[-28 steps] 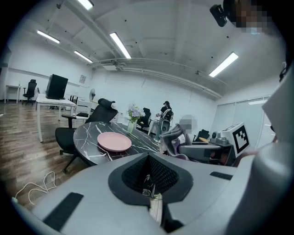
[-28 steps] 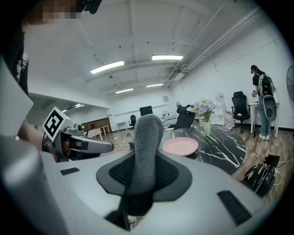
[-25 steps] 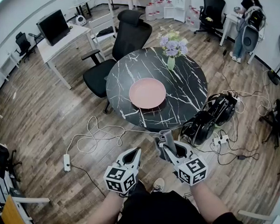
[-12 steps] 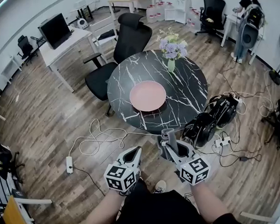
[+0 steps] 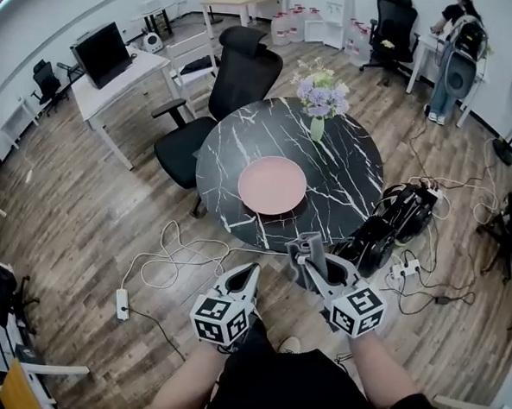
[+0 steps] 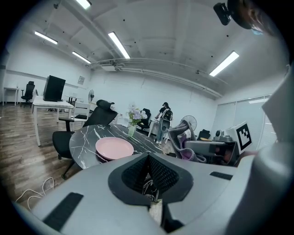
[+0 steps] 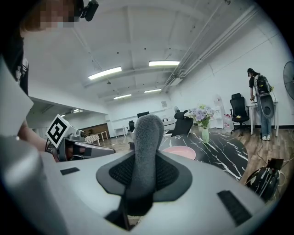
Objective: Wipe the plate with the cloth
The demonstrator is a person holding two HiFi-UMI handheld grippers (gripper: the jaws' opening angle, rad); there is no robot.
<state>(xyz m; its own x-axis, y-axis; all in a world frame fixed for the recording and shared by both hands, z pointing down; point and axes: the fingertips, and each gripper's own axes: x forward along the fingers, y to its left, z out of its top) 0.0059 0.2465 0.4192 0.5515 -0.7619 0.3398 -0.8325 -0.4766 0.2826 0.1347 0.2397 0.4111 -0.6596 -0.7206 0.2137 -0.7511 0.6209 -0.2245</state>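
A pink plate (image 5: 272, 185) lies on the round black marble table (image 5: 344, 174), apart from both grippers; it also shows as the plate (image 6: 114, 148) and the plate (image 7: 180, 152) in the gripper views. My right gripper (image 5: 309, 256) is shut on a rolled grey cloth (image 7: 147, 147), which sticks up between its jaws just short of the table's near edge. My left gripper (image 5: 244, 278) hangs beside it over the floor, shut with nothing held. From the left gripper (image 6: 149, 176) I see the cloth (image 6: 181, 137) to the right.
A vase of purple flowers (image 5: 318, 108) stands at the table's far side. A black office chair (image 5: 224, 85) is behind the table. Black bags (image 5: 384, 224) and cables lie at the table's right foot. A power strip (image 5: 122, 303) and cord are on the floor to the left.
Both grippers have moved forward toward the table, and the table and plate sit nearer in the head view. The cloth stays in the right gripper's jaws.
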